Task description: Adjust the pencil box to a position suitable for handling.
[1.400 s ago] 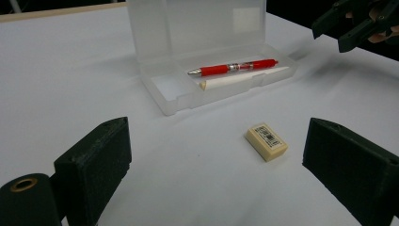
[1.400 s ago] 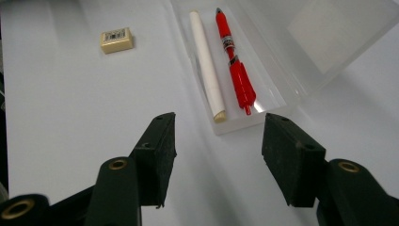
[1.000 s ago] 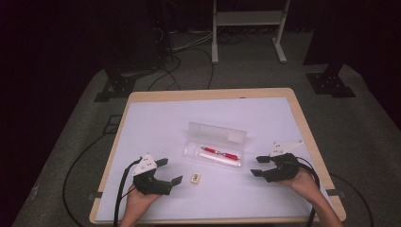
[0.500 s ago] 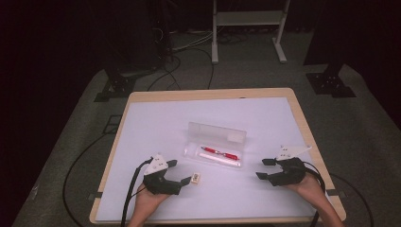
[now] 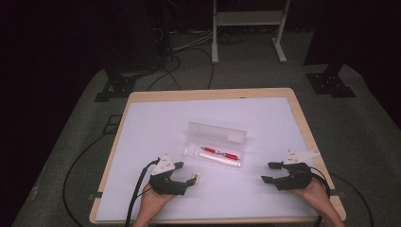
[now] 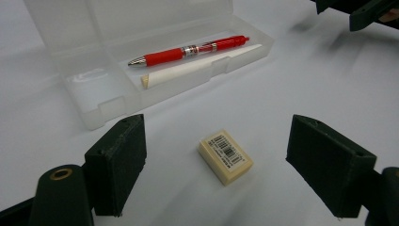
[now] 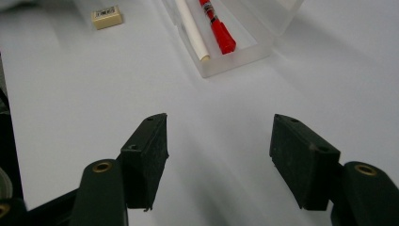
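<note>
Left claw (image 6: pixel 214 165) has slid forward, jaws spread either side of the eraser (image 6: pixel 226 156) on the counter (image 5: pixel 156 127) near the open pencil case (image 6: pixel 155 70); grab looks next. Right claw (image 5: pixel 270 172) gapes, empty.

An open case (image 5: pixel 215 144) lies near the middle of the table (image 5: pixel 156 123), its lid folded back on the far side. In its tray a pen (image 5: pixel 219 152) lies behind a stick (image 5: pixel 213 158). An eraser (image 5: pixel 196 178) lies before the case's left end, between the left gripper's (image 5: pixel 185 174) spread jaws. The right gripper (image 5: pixel 268 172) sits well right of the case, jaws apart
</note>
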A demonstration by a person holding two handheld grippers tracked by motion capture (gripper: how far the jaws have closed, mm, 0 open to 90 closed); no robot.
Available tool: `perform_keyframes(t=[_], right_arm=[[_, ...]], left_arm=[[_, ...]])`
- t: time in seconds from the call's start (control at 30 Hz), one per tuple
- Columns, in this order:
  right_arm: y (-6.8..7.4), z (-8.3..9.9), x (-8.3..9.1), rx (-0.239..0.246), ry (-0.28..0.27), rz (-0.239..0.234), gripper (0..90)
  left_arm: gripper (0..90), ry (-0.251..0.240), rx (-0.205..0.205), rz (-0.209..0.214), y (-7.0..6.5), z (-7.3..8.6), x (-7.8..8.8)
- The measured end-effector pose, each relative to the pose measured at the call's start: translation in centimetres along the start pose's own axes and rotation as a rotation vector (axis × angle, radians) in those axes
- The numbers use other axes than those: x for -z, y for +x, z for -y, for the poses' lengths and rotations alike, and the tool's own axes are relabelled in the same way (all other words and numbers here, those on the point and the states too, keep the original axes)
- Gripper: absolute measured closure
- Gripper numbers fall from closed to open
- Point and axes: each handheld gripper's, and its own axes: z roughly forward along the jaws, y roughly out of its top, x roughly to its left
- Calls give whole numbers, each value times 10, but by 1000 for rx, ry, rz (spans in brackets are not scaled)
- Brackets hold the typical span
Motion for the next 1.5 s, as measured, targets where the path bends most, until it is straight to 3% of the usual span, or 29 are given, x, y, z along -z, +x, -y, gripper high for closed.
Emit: perform_keyframes(t=[0.53,0.77,1.07,1.5], right_arm=[[-2,11,3,-14,-7,9,355],[-4,14,6,-17,-14,14,355],[-3,14,5,-14,-22,14,355],[-3,13,5,-10,-31,14,354]], left_arm=[[304,54,26,-7,-6,-1,-20],[370,98,13,-28,-12,0,-29],[462,113,5,-49,-13,2,-30],[571,128,-9,-47,-15,2,-34]])
